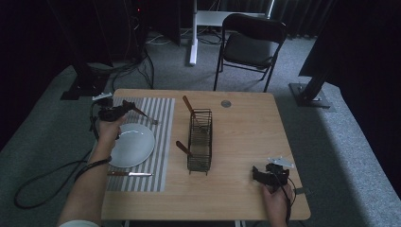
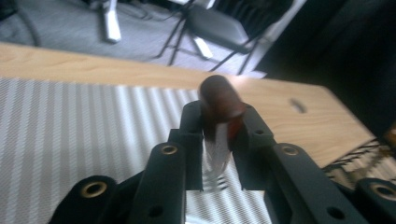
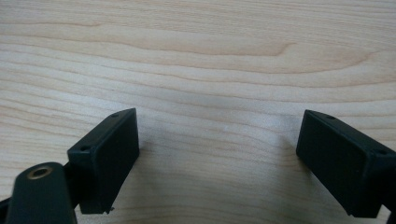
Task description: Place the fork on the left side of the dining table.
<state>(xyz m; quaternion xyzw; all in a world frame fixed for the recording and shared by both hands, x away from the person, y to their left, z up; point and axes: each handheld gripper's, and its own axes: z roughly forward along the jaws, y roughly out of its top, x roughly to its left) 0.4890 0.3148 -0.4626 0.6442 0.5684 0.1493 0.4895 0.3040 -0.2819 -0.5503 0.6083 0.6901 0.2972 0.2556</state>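
- High view: wooden worktop point(image 1: 246, 142) on grey carpet, dark room w/ black curtains; folding chair point(image 1: 250, 45) behind the far edge.
- Striped placemat point(image 1: 158, 142) at left carries white plate point(image 1: 132, 144) and a knife point(image 1: 128, 174) near its front edge. Black wire caddy point(image 1: 200, 139) mid-worktop, two brown handles sticking out.
- Left hand-held gripper point(image 1: 124, 109) over placemat's far left corner, fork point(image 1: 144, 115) in its jaws, tines pointing right over the mat. Right hand-held gripper point(image 1: 257, 174) low at worktop's front right, well apart from everything.
- Left gripper view: jaws close round fork's brown handle point(image 2: 220, 105), pads pressing it; handle blurred, metal part below partly hidden. Placemat underneath, chair beyond.
- Right gripper view: jaws wide apart, released, bare wood between; both cut off by frame bottom.
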